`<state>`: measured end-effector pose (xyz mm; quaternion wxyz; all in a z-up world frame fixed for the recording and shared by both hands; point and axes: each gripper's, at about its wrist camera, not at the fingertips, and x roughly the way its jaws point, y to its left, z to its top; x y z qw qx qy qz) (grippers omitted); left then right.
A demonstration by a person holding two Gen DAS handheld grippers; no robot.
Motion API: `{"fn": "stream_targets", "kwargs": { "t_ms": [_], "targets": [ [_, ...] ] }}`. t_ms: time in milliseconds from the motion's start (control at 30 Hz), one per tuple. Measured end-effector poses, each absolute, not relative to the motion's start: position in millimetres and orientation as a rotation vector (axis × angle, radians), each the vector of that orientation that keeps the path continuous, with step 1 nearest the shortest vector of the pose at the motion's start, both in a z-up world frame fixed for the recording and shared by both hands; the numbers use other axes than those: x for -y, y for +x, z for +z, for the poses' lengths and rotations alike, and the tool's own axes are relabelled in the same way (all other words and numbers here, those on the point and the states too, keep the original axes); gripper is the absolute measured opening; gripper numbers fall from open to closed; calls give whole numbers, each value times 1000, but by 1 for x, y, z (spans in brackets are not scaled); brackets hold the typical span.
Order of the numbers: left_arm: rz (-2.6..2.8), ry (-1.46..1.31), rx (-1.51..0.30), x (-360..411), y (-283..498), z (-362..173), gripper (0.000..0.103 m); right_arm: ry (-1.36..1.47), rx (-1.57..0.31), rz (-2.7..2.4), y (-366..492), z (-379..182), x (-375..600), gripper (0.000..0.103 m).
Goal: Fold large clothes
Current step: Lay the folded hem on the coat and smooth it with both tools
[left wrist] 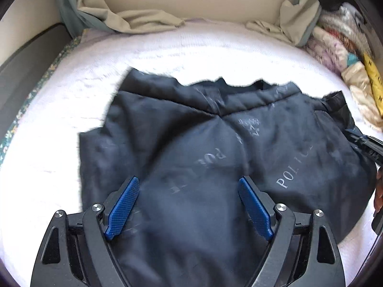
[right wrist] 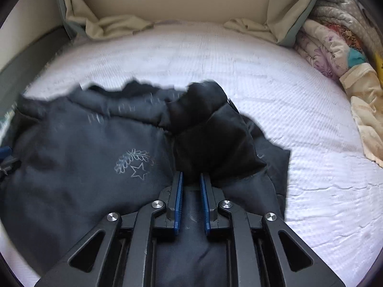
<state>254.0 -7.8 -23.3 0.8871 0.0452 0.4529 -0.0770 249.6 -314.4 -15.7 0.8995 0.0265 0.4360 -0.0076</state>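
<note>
Where motion blur smears its far edge, the dark navy padded jacket (left wrist: 215,148) is hard to outline; faint grey "POLICE" lettering and a star-and-wreath print show on the quilted lining. It lies crumpled on the white ribbed bedspread (right wrist: 299,119). Left tongs (left wrist: 189,186) stand wide apart above the fabric, gripping nothing. Right tongs (right wrist: 191,179) are nearly together, pinching a black fold of the jacket. Bare bedspread lies right and beyond; bundled linens (right wrist: 335,47) crowd the right edge.

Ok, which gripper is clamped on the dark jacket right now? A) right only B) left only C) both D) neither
A: the right gripper has its jaws nearly closed on a fold of the dark jacket, while the left gripper hangs wide open above it.
</note>
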Motion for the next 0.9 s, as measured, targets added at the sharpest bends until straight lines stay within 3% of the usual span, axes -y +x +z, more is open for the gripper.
{"fn": "stream_targets", "kwargs": {
  "t_ms": [67, 433, 667, 900],
  "targets": [
    [-140, 80, -917, -3, 250, -13, 88, 112, -842, -34, 239, 5, 327, 24],
    [-9, -92, -1060, -68, 262, -60, 89, 168, -949, -137, 247, -32, 360, 23],
    [-10, -122, -1070, -69, 267, -81, 94, 53, -964, -152, 252, -62, 347, 23],
    [-8, -164, -1075, -67, 267, -73, 95, 129, -987, -153, 253, -52, 354, 24]
  ]
}}
